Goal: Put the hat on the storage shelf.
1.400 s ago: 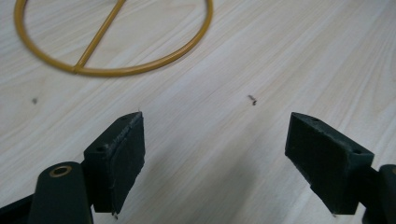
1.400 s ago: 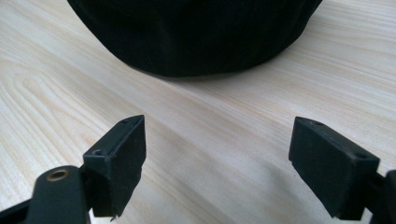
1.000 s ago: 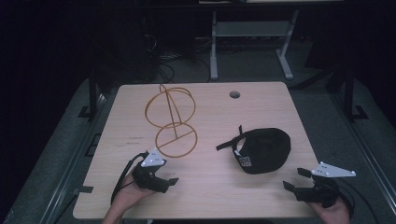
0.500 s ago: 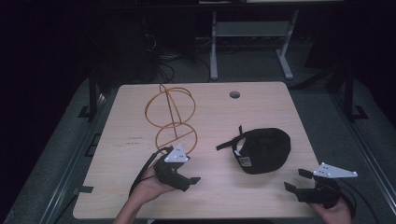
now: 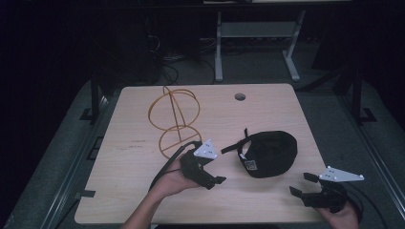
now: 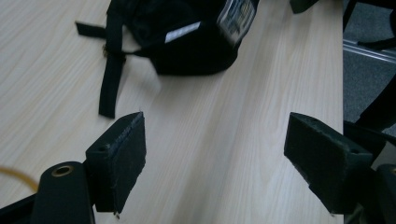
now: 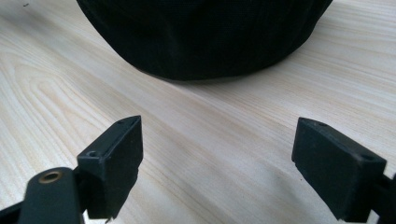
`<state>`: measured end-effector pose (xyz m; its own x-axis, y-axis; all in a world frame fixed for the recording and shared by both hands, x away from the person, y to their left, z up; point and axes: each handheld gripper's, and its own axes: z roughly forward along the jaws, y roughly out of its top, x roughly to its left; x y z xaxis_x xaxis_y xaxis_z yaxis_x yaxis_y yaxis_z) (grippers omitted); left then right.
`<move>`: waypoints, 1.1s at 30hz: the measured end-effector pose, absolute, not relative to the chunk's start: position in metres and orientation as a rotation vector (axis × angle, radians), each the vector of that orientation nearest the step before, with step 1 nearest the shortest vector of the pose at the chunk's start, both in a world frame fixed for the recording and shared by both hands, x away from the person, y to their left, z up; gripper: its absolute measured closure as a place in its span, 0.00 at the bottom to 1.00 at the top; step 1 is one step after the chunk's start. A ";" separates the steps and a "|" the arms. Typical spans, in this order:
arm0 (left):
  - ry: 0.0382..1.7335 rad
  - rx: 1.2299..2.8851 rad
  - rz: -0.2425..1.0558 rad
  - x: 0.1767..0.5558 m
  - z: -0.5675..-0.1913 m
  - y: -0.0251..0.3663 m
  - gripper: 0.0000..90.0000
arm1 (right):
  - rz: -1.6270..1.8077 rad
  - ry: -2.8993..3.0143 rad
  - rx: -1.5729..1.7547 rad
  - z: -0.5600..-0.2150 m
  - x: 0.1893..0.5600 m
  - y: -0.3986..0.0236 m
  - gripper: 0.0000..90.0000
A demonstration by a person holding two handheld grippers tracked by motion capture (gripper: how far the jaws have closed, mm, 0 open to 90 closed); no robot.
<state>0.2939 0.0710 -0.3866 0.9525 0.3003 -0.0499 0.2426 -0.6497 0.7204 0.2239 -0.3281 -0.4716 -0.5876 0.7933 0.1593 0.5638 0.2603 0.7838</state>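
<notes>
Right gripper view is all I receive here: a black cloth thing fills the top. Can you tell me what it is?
Observer: A black cap, lying on the wooden table. It has a strap stretched out on the wood toward the left tongs.
Operator: Are the left tongs holding that strap?
Observer: No. In the left gripper view they are open above bare wood, apart from the strap.
Operator: Is anything else on the table?
Observer: Yes, a yellow wire frame with two hoops, beyond the left hand.
</notes>
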 end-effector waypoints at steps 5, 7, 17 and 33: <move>0.342 2.310 0.086 0.300 -0.383 0.056 0.25 | 1.245 2.263 1.257 -0.471 0.223 -0.328 0.18; 0.340 2.306 0.080 0.301 -0.382 0.054 0.25 | 1.245 2.267 1.248 -0.471 0.223 -0.327 0.18; 0.266 2.336 0.071 0.313 -0.372 0.021 0.27 | 1.257 2.275 1.234 -0.470 0.223 -0.325 0.18; 0.181 2.419 -0.003 0.327 -0.382 -0.022 0.43 | 1.277 2.277 1.220 -0.470 0.223 -0.326 0.18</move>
<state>0.3267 -0.0218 -0.3822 0.9902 0.1299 -0.0509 0.1313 -0.7445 0.6546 0.2225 -0.3260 -0.4696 -0.6139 0.7718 0.1660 0.5441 0.2613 0.7973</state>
